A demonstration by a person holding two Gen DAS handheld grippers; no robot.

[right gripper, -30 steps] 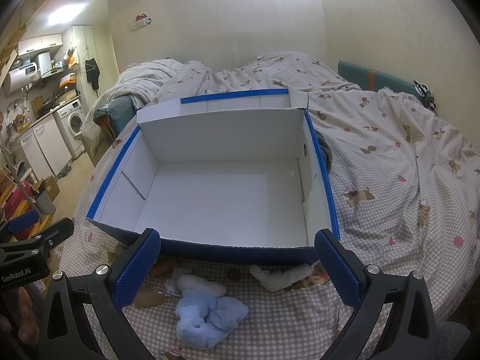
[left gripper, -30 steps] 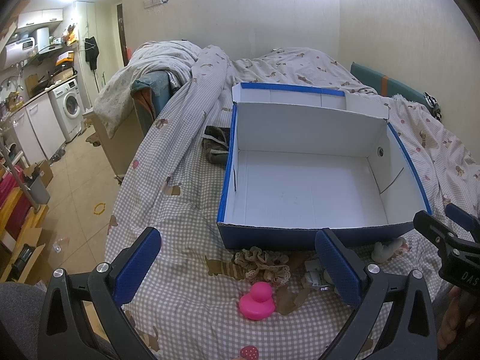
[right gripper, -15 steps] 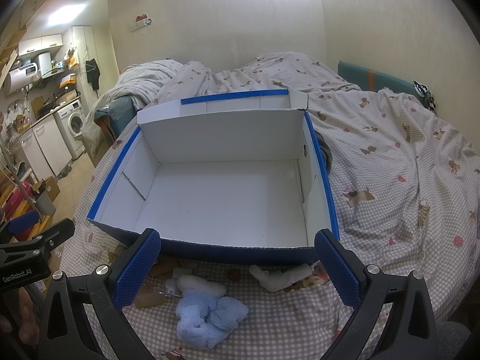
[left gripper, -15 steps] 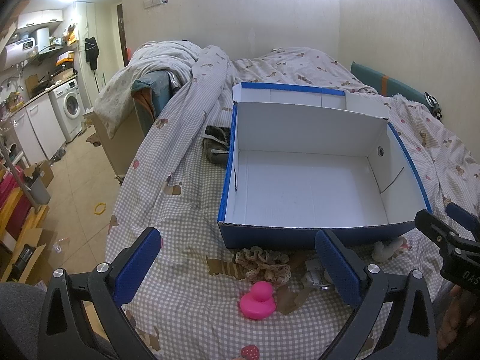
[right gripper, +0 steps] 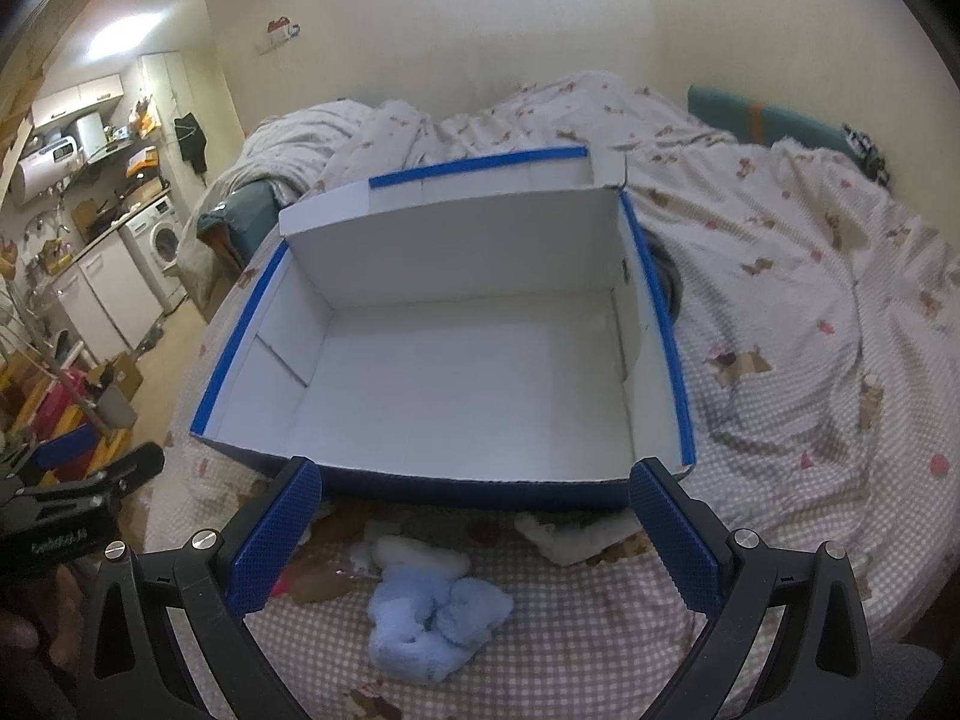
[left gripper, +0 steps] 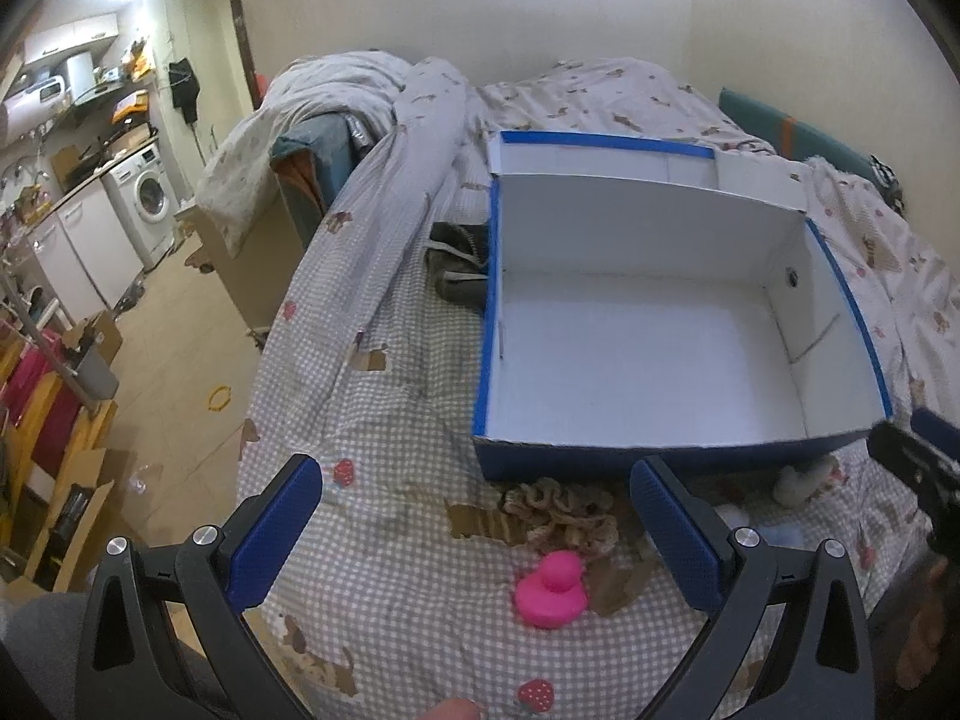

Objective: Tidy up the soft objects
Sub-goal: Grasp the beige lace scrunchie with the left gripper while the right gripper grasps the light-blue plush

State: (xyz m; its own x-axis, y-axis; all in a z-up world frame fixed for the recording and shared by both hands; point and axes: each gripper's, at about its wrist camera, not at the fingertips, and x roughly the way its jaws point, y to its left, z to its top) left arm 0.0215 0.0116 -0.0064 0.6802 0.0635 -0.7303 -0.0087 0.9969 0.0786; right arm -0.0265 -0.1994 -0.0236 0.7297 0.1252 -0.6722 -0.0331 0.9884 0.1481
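Note:
An open blue box with a white inside (left gripper: pixel 648 360) (right gripper: pixel 456 372) rests on the checked bedspread, nothing in it. In front of its near wall lie a pink rubber duck (left gripper: pixel 552 591), a beige frilly scrunchie (left gripper: pixel 561 513), a light blue plush toy (right gripper: pixel 435 615) and a small white soft toy (right gripper: pixel 573 537) (left gripper: pixel 801 480). My left gripper (left gripper: pixel 474 534) hovers open above the duck and scrunchie. My right gripper (right gripper: pixel 474 534) hovers open above the blue plush. Neither holds anything.
A dark grey bag (left gripper: pixel 459 267) lies against the box's left wall. Rumpled bedding (right gripper: pixel 750 228) covers the bed behind and to the right. Left of the bed the floor drops away toward a washing machine (left gripper: pixel 150 198) and cardboard boxes (left gripper: pixel 66 516).
Both views have tilted slightly, with the box shifting a little in frame. Both grippers stay open and no object has moved.

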